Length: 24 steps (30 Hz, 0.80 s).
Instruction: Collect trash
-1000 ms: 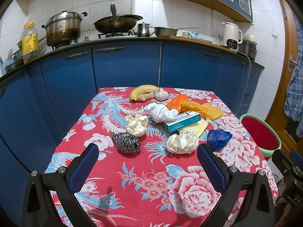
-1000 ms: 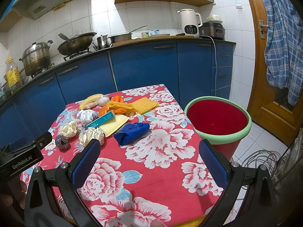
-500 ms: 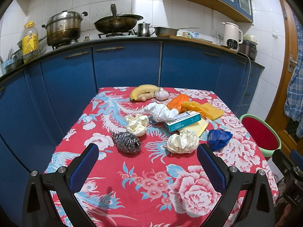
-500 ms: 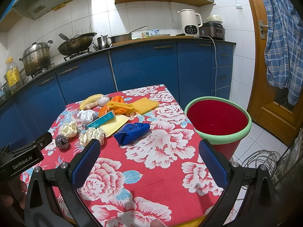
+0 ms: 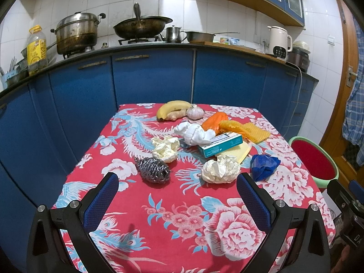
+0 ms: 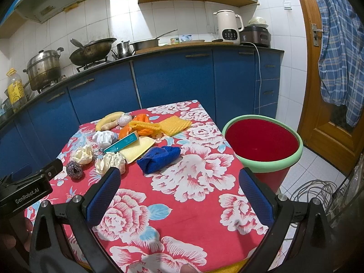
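Two crumpled paper balls lie on the red floral tablecloth (image 5: 182,202): one (image 5: 220,169) just beyond my left gripper's right finger, another (image 5: 165,148) farther back. A white wad (image 5: 195,133), a teal box (image 5: 219,144), a steel scourer (image 5: 152,169) and a blue cloth (image 5: 264,163) sit around them. My left gripper (image 5: 178,187) hovers open over the near table, holding nothing. My right gripper (image 6: 179,185) is open too, with the blue cloth (image 6: 159,159) ahead of it. A red bin with a green rim (image 6: 264,141) stands right of the table.
At the table's far end lie a banana (image 5: 174,109), garlic (image 5: 195,113), an orange bag (image 5: 216,122) and yellow cloths (image 5: 252,130). Blue cabinets (image 5: 154,79) with pots and a kettle stand behind. A wooden door (image 6: 329,104) and coiled cable (image 6: 316,191) are at the right.
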Available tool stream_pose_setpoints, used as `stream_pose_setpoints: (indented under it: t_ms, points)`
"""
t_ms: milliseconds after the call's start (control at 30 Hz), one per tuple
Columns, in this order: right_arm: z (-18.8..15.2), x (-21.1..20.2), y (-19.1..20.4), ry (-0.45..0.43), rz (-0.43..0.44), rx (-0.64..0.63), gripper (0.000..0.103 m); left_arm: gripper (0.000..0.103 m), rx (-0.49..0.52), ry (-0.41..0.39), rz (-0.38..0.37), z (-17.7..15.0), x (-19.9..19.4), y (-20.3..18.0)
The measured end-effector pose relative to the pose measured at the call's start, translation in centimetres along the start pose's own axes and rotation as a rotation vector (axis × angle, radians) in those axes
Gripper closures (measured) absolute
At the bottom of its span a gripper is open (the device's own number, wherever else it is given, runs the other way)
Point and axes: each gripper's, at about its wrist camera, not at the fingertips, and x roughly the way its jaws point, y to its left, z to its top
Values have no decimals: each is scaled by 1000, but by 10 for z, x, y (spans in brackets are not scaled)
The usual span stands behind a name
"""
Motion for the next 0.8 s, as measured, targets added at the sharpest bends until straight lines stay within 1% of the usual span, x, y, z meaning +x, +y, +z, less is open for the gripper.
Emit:
stream_pose_setpoints:
  t_ms: [200,333,533,667,800]
  points:
    - [-1,6,1,18,1,-1,1,0,2,8,2,-2,2,3]
    - [1,16,1,37,2,-11,1,0,7,29,7,-4,11,5]
    - [11,39,1,76,13,-31,1,0,6,76,19,0,35,7]
    - [17,61,6,123,30,-67,1,0,-9,113,22,4,52,15]
    - [20,84,11,175,53,-83,1,0,-25,163,41,7,74,26]
